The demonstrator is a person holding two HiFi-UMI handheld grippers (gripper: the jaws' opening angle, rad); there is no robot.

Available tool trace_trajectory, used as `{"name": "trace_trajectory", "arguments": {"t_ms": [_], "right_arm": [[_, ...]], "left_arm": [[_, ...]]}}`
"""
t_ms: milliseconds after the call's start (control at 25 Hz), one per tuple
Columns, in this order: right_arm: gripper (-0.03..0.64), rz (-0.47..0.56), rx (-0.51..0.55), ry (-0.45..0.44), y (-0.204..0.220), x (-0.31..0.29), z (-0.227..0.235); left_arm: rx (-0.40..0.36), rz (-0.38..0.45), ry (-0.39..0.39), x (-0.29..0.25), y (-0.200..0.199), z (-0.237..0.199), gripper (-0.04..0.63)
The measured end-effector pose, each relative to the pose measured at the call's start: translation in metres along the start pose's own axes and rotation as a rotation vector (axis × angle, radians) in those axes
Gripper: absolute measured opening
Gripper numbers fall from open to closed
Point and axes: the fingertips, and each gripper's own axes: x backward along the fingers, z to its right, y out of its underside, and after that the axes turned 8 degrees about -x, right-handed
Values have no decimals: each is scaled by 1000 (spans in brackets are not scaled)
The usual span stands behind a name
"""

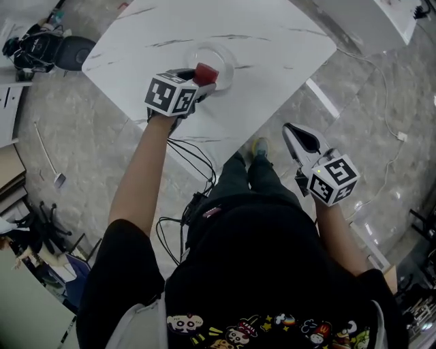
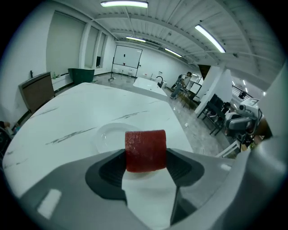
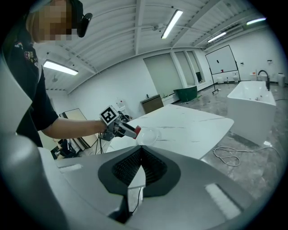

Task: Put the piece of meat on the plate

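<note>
Between the jaws of the left gripper (image 2: pixel 145 157) sits the piece of meat (image 2: pixel 145 143), a dark red block with a rounded top, pinched at both sides over the near edge of the clear plate (image 2: pixel 108 134). The right gripper (image 3: pixel 140 167), jaws pressed together on nothing, hangs beside the white, grey-veined table (image 1: pixel 272 54) over a grey stone floor (image 1: pixel 381 102), strip lights (image 2: pixel 124 4) overhead

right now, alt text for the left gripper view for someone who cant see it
The left gripper clamps a red piece of meat in its jaws, over the near edge of a clear plate on a white marbled table. Ceiling strip lights glow far behind.
</note>
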Motion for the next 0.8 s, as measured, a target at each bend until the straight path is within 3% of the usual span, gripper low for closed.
{"name": "trace_trajectory", "arguments": {"t_ms": [360, 800], "right_arm": [[26, 0, -60, 56, 11, 4, 28], [26, 0, -89, 67, 13, -1, 35]], "left_arm": [[-113, -157, 28, -53, 1, -22, 390], [-251, -331, 99, -80, 7, -28, 390]]}}
